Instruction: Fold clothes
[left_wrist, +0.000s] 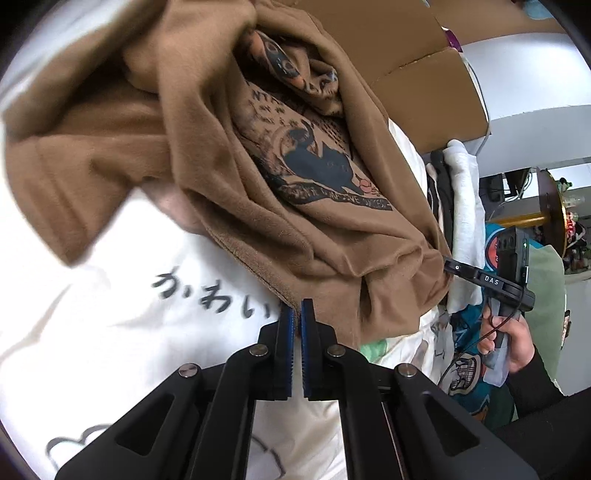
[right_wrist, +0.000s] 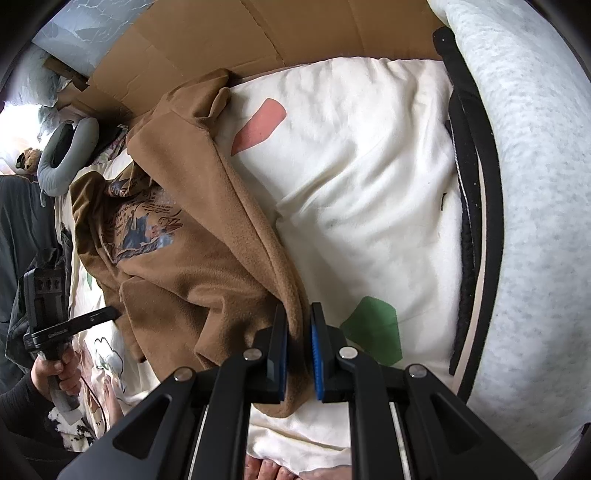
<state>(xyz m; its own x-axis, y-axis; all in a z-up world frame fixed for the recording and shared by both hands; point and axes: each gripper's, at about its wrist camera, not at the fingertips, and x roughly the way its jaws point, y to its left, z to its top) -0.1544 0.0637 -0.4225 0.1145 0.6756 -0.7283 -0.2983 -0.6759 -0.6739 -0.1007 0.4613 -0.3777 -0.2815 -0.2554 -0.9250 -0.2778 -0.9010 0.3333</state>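
We hold a brown T-shirt (left_wrist: 207, 155) bunched over a white garment (left_wrist: 122, 295), its length running between our two tools, dark cat print (left_wrist: 317, 166) showing. Our left gripper (left_wrist: 296, 314) pinches its hem; our right gripper (right_wrist: 298, 332) clamps another fold

Facing wrist views, shared brown shirt (left_wrist: 207, 122)

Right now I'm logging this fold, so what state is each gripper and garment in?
left gripper: shut on the brown shirt's edge.
right gripper: shut on a bunched fold of it.
brown shirt: crumpled, unfolded, print showing.
white shirt: spread underneath.
cardboard box: flaps open.
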